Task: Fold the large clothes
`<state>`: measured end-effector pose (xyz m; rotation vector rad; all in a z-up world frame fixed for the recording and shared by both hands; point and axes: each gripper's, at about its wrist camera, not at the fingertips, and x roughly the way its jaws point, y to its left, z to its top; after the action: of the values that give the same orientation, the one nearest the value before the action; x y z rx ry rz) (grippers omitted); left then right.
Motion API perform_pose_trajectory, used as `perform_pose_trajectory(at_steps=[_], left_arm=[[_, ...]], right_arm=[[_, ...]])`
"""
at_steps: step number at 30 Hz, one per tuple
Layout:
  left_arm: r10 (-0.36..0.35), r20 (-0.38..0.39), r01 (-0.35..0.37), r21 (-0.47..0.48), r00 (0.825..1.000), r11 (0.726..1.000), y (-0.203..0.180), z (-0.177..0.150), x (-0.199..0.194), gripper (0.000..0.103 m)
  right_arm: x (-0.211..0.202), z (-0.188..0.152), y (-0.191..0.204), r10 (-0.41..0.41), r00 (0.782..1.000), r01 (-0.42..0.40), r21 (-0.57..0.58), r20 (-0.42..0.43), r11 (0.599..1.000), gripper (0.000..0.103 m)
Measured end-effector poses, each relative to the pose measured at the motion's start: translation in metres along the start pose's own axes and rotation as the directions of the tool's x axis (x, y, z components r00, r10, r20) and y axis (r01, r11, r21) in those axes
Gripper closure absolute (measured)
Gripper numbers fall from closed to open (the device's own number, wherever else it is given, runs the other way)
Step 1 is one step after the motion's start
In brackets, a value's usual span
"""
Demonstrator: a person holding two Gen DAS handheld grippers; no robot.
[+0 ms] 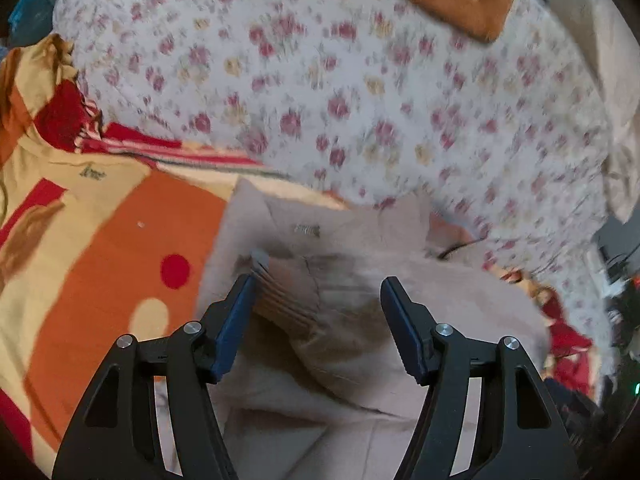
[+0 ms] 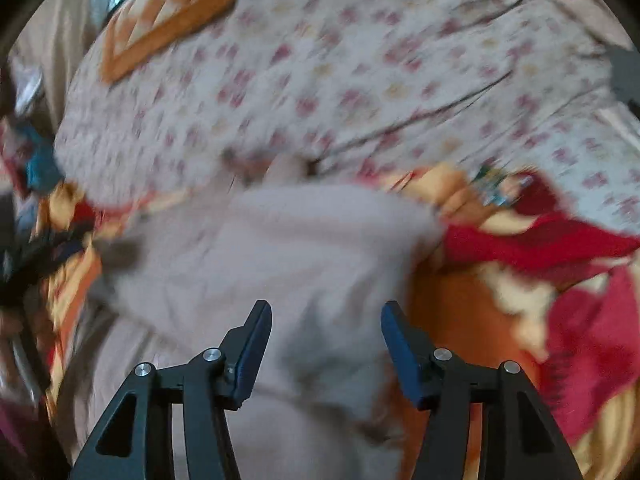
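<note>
— Where are the grippers right now?

— Both low over the bed. The left gripper [image 1: 318,284] has its jaws spread wide with nothing between them; it hangs right over the beige garment [image 1: 340,320], and its left finger [image 1: 236,320] sits against a ribbed edge [image 1: 280,292], maybe a cuff or hem. The right gripper [image 2: 326,312] is just as wide apart and holds nothing either, hovering above the same pale cloth [image 2: 304,248].

— So the garment is just lying there?

— Yes, rumpled on the orange and yellow patterned bedsheet [image 1: 100,240], near the front edge of a big floral quilt [image 1: 360,80] that is heaped behind it. There's a small label [image 1: 307,230] showing near what I take for the neckline. To the right of it lies some red cloth [image 2: 560,248]; I can't tell whether that's sheet or another piece. The right view is badly blurred.

— What step would you call this?

— Early, I'd say. The garment isn't flat and I see no clean fold in it. It looks like the reach before a grasp.

— And next?

— My guess: each gripper has to close on an edge, the left on that ribbed part, then pull apart to spread the cloth flat before folding. The fabric looks soft and thick, so a shallow pinch may slip.
</note>
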<state>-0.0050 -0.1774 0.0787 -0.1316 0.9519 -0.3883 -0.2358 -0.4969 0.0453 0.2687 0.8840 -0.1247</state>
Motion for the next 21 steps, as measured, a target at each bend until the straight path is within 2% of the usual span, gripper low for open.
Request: perform_pose_trajectory(at_steps=[2,3,4,7,9,15,18,21], left_arm=[[0.105,-0.047,-0.104,0.022,0.993,0.994,-0.002,-0.005,0.021,0.038],[0.155,-0.092,-0.153,0.031,0.984,0.988,0.000,-0.008,0.034,0.038],[0.172,-0.130,-0.169,0.029,0.977,0.985,0.004,-0.012,0.043,0.038],[0.150,-0.106,-0.147,0.035,0.983,0.989,0.010,-0.019,0.041,0.037],[0.141,-0.112,-0.138,0.033,0.984,0.990,0.010,-0.021,0.038,0.038],[0.106,-0.106,-0.104,0.029,0.989,0.994,0.010,-0.025,0.019,0.038],[0.108,-0.107,-0.104,0.044,0.988,0.994,0.014,-0.030,0.013,0.038],[0.099,-0.095,-0.095,0.051,0.991,0.994,0.020,-0.037,-0.002,0.038]], right_arm=[[0.018,-0.014,0.003,-0.081,0.995,0.079,-0.033,-0.060,0.996,0.049],[0.029,-0.023,0.000,-0.125,0.987,0.121,-0.047,-0.104,0.992,0.049],[0.031,-0.030,-0.003,-0.124,0.986,0.119,-0.046,-0.114,0.992,0.049],[0.016,-0.034,-0.018,-0.078,0.991,0.081,0.018,-0.109,0.997,0.049],[0.005,-0.035,-0.023,-0.038,0.997,0.043,0.069,-0.074,0.997,0.049],[-0.017,-0.026,-0.023,-0.009,1.000,0.007,0.136,0.012,0.991,0.049],[-0.018,-0.028,-0.015,-0.027,1.000,0.026,0.112,0.007,0.993,0.049],[-0.006,-0.029,-0.020,-0.077,0.996,0.082,0.111,-0.044,0.990,0.049]])
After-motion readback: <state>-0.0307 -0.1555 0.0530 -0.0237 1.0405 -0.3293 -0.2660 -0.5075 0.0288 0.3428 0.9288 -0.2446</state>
